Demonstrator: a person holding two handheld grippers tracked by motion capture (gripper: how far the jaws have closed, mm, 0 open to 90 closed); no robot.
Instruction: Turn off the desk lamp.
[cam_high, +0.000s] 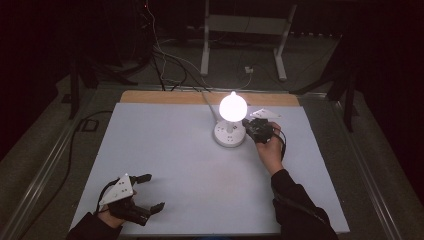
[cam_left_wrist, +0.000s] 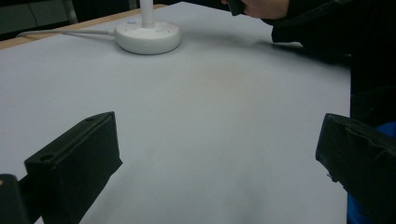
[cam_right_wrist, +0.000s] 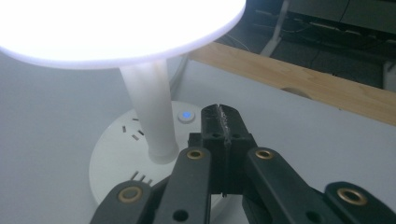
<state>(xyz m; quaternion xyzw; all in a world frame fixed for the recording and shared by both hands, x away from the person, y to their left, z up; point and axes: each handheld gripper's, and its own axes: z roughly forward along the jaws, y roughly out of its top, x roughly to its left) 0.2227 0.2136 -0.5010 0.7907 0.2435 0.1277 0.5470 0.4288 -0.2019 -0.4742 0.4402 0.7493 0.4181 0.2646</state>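
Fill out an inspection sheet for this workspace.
Surface: pale grey tabletop with a wooden back edge.
Job's things: white lamp with round base, lit; blue button light glows on the base.
Clutter: nothing seen.
Grippers: right tool shut, empty, above the base beside the button; left tool open, empty, near the front edge.
Cables: white lamp cord runs off the back edge.
Surroundings: dark floor, white frame legs.
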